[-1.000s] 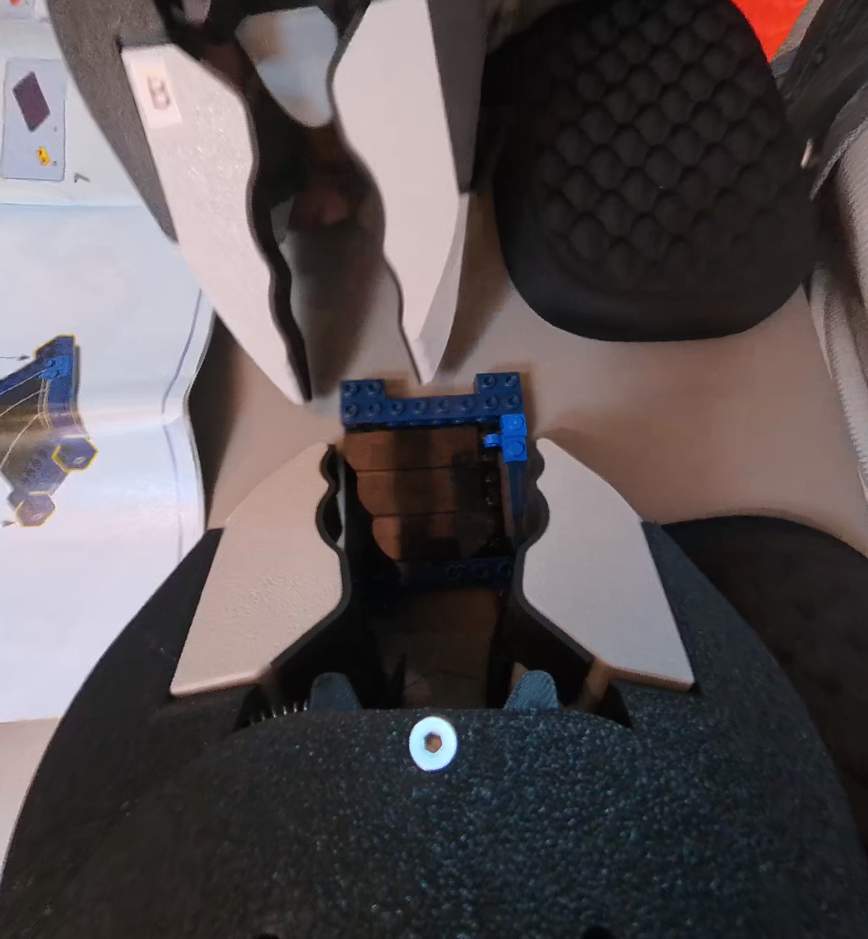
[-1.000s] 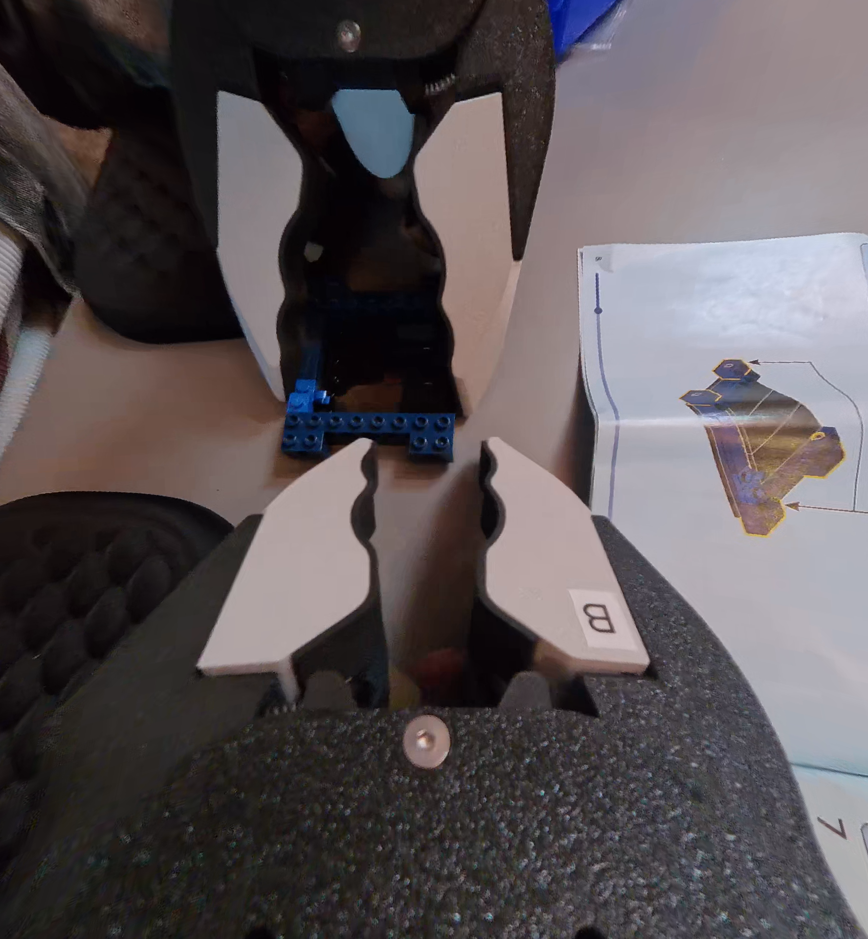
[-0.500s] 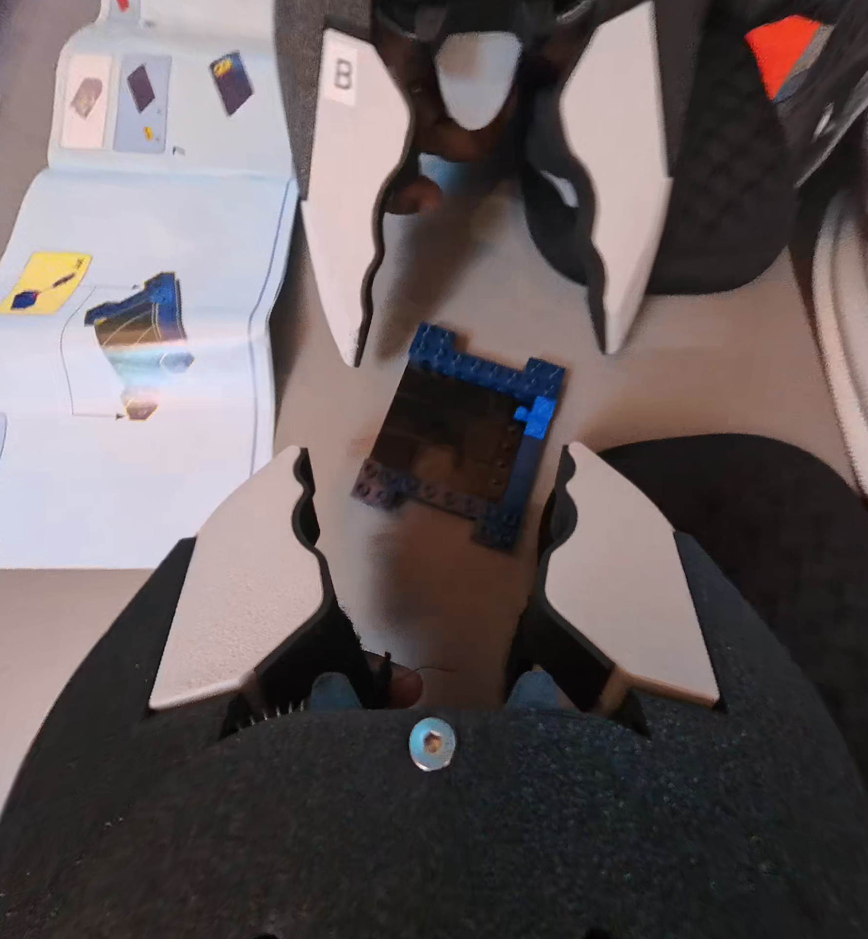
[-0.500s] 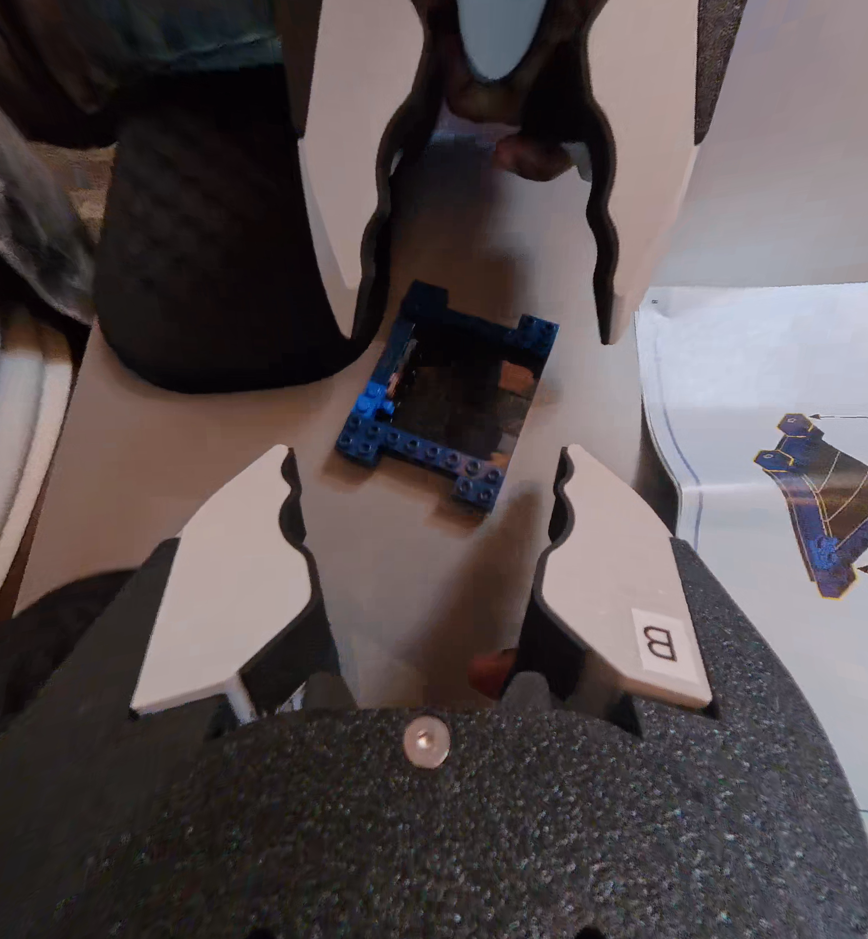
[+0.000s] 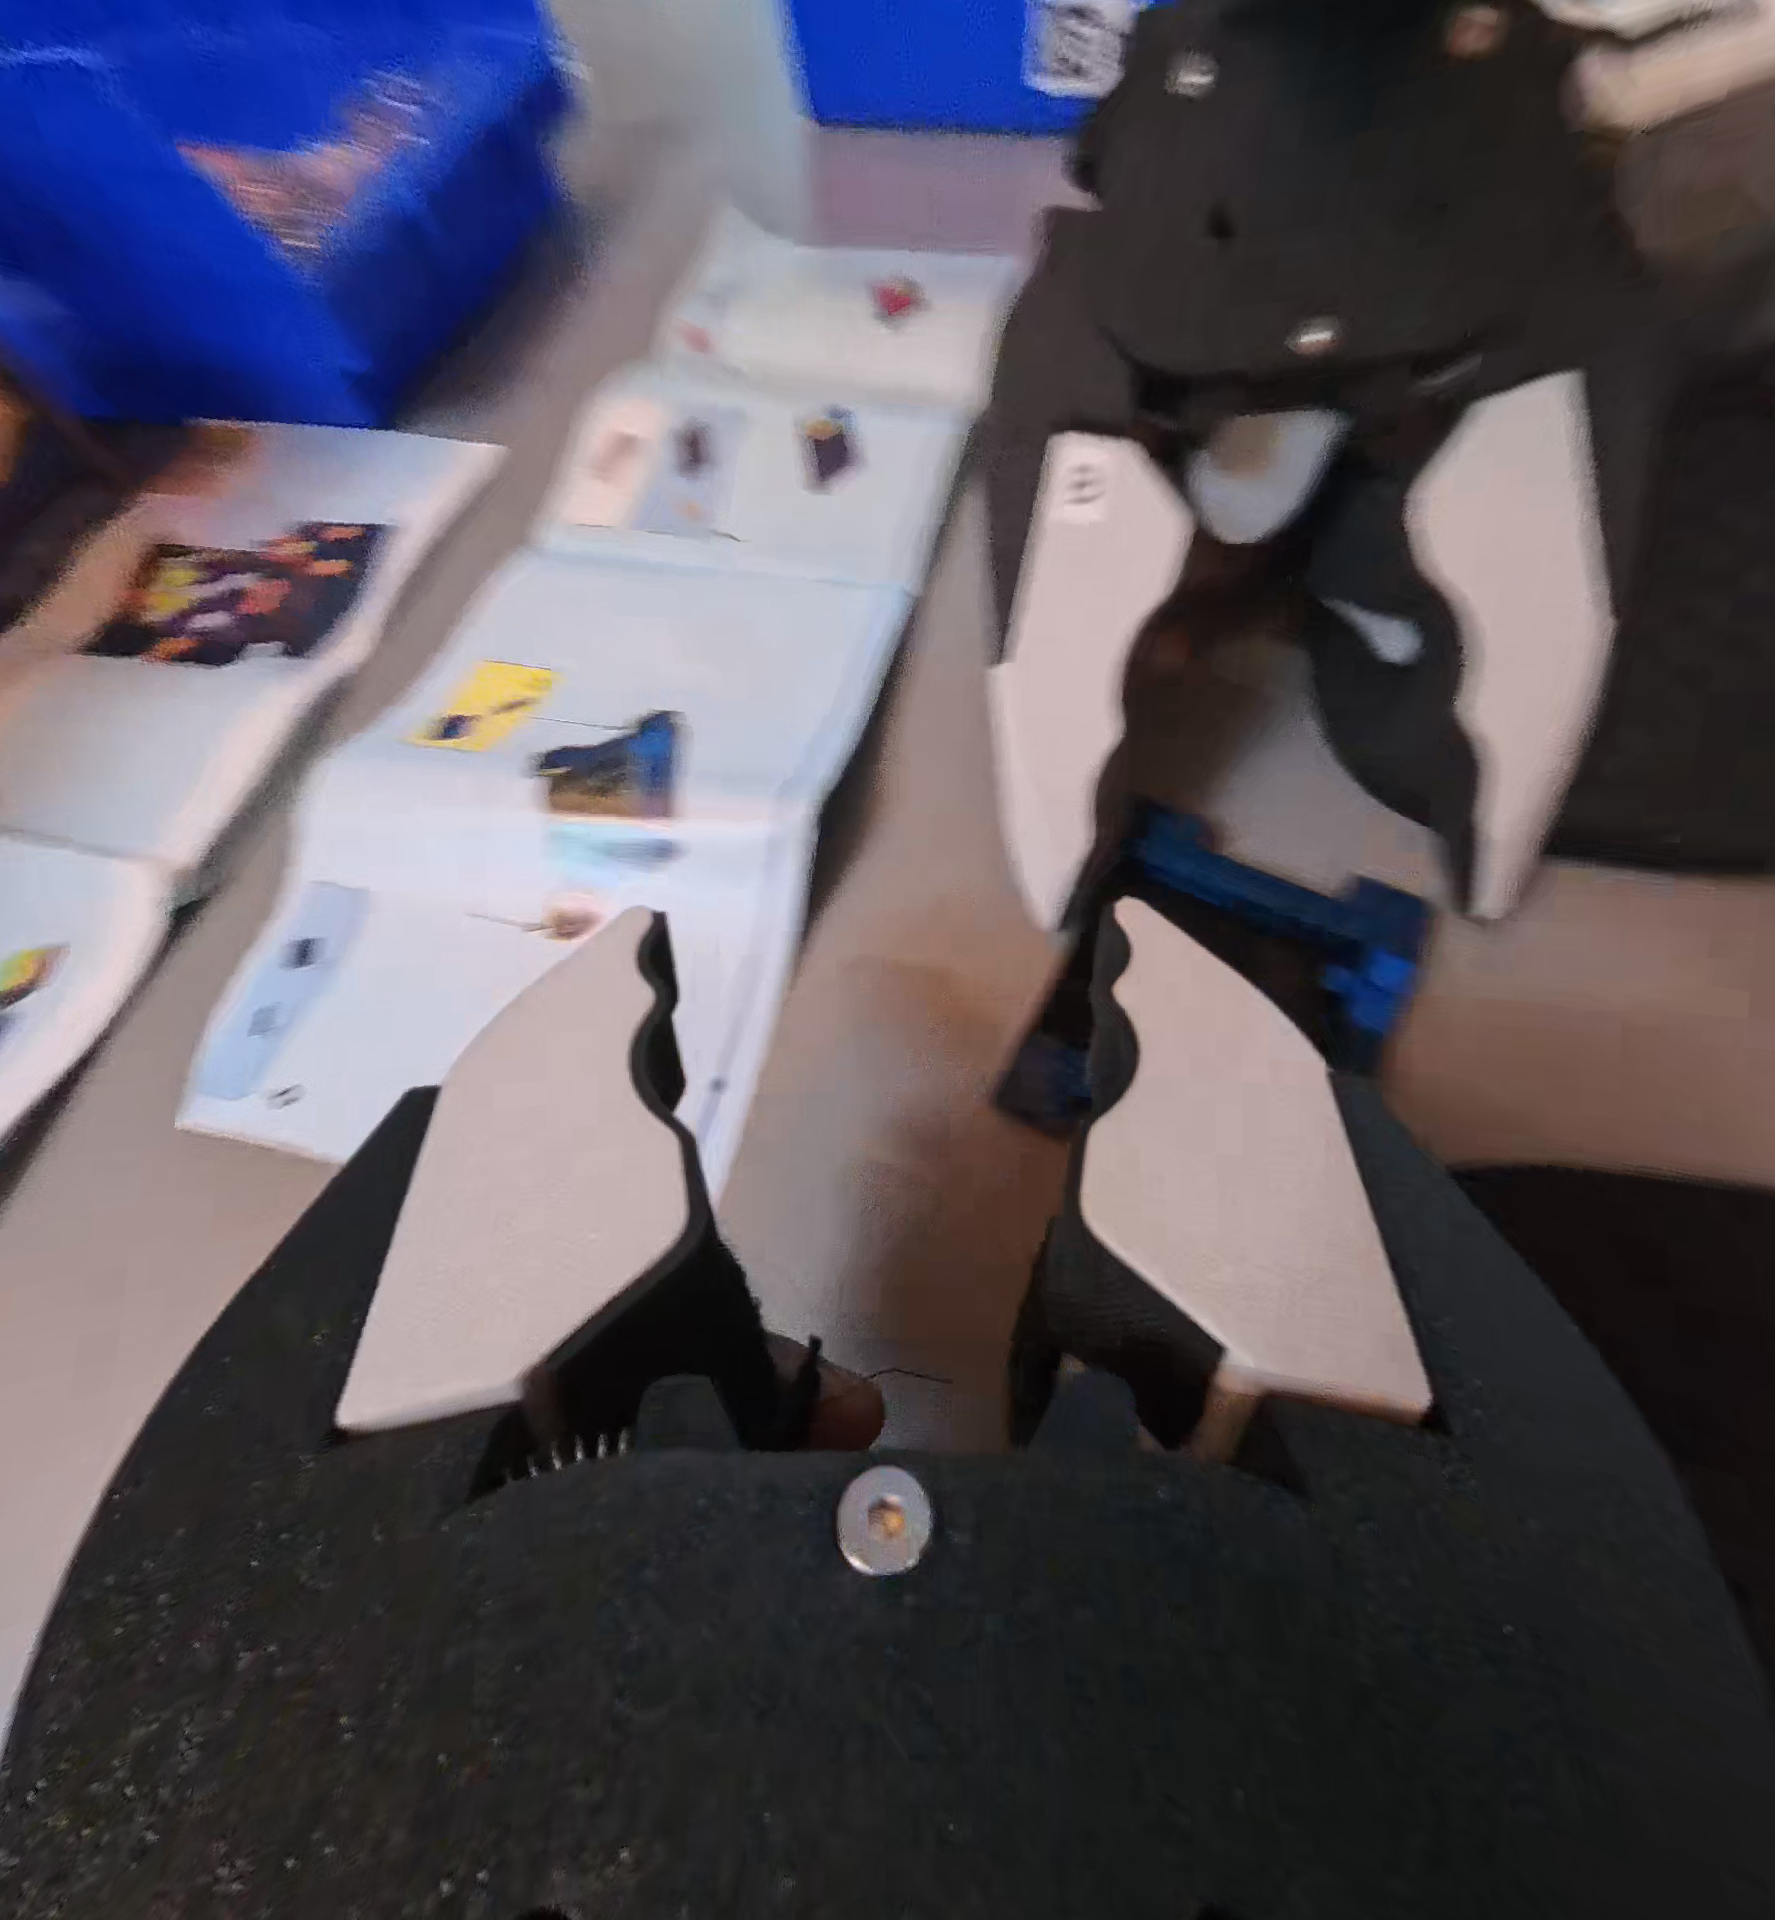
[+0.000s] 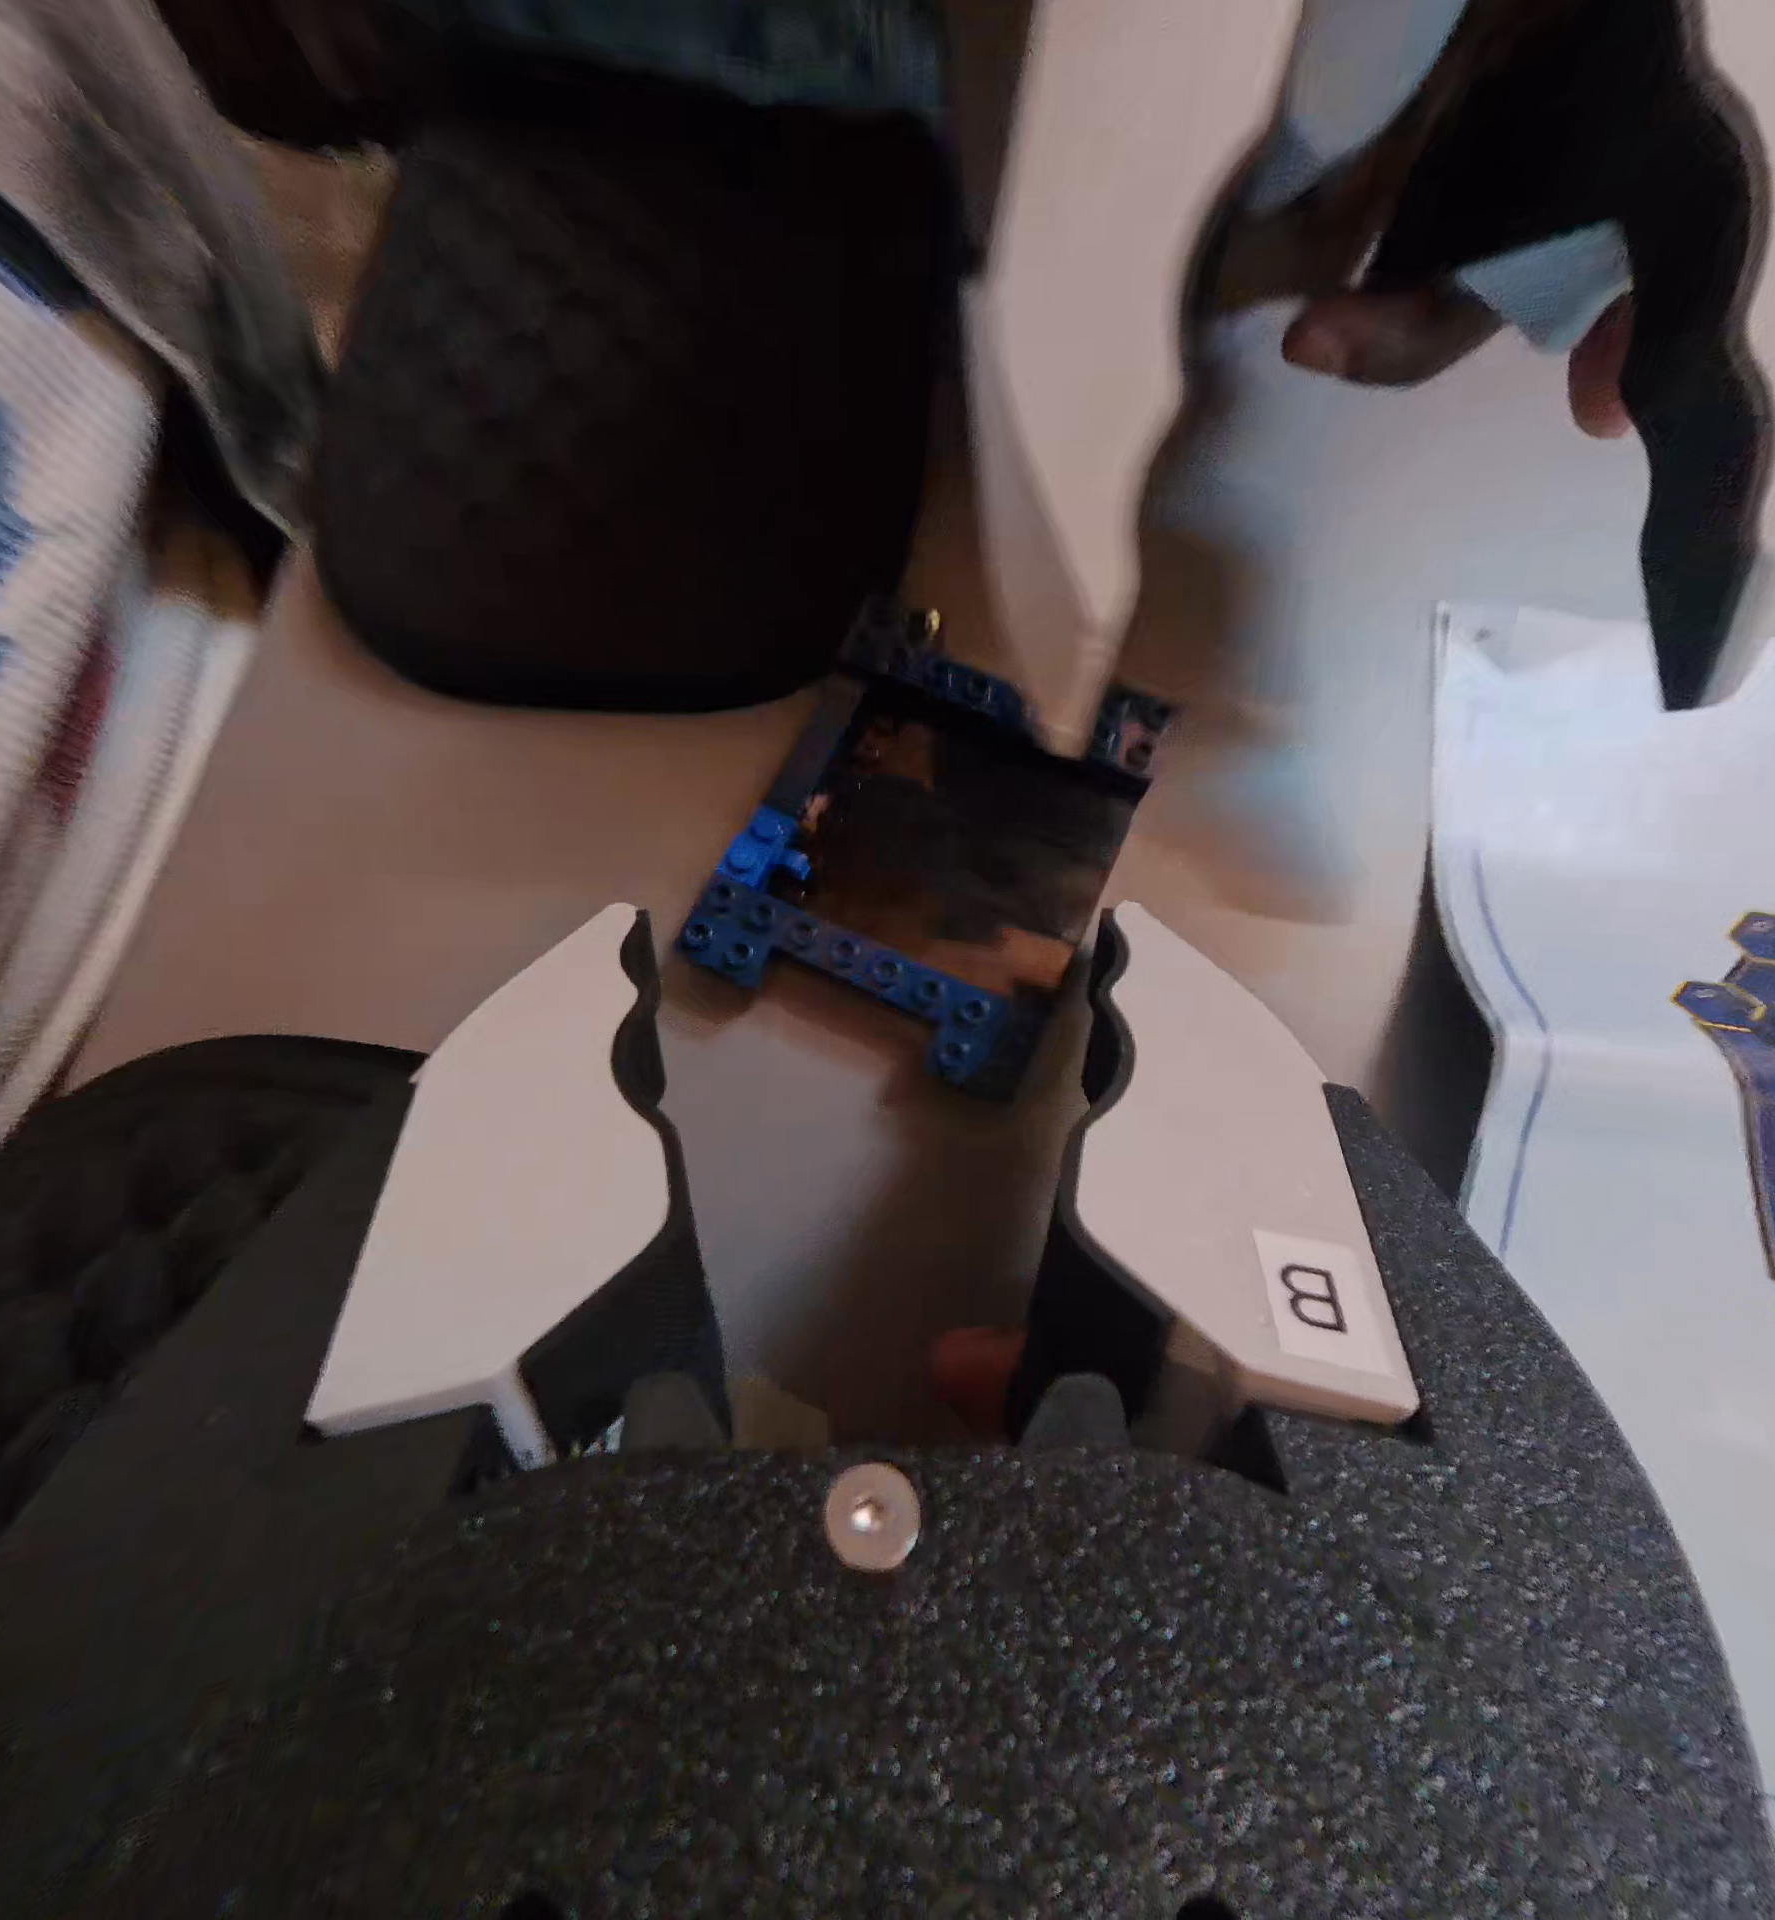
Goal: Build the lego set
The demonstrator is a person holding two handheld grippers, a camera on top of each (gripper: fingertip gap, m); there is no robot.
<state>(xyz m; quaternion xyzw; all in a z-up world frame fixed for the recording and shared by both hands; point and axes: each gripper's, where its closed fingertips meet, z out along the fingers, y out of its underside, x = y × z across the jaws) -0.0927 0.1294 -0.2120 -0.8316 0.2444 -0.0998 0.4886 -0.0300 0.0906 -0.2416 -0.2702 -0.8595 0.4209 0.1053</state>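
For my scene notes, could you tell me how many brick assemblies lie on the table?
1: a blue brick frame lies flat on the table, just beyond the open right gripper. Others may be hidden.

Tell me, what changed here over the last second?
The left gripper let go of the blue brick frame, opened, and swung left toward the instruction sheets. The right gripper opened wide too. The frame lies on the table, now turned askew.
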